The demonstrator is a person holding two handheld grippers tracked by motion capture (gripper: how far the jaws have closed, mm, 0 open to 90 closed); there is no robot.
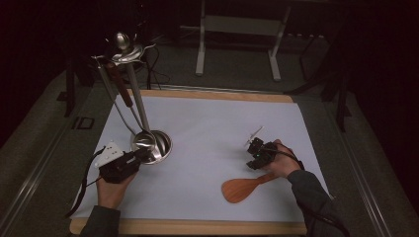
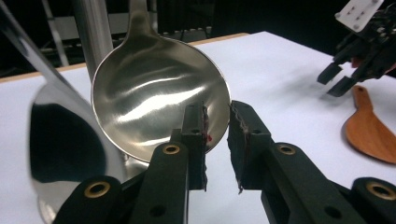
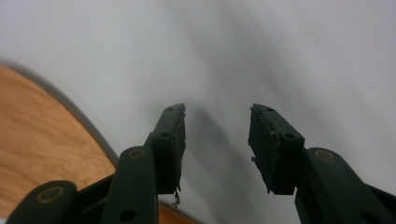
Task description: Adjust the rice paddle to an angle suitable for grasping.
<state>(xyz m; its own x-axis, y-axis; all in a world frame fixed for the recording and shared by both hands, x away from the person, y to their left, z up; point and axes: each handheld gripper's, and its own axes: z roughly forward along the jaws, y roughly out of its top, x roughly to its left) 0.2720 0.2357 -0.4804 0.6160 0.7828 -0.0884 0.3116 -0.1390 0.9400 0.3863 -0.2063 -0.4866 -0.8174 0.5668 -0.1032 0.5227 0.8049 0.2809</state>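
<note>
Ladle [image 2: 154, 100] hung on the steel rack [image 1: 123, 49], bowl low against the rack's round base [image 1: 163, 145] at the table's left; its handle ran up and back to the hooks at the top. A 2nd utensil w/ dark handle [image 1: 121, 86] hung beside it. Left tongs [image 1: 140, 157] sat just in front of the bowl, level, pointing at it: in the left gripper view the bowl's rim stood right at the tips, left pad [image 2: 201, 126] over the rim edge, but a clear gap showed betw. the pads and nothing was pinched. So left tongs partly open, holding nothing, and by far the nearer to the ladle.

Right tongs [image 1: 254, 150] were well apart, on the table's right, jaws wide and empty, tilted down over the white sheet [image 1: 217, 118]. Wooden spatula [image 1: 242, 187] lay flat just near them, blade toward the table's middle, handle running out under the right hand [image 1: 279, 163]; probably the right tongs' next pick, approx. along that handle axis.

No brand, label or legible writing seen on any item.
</note>
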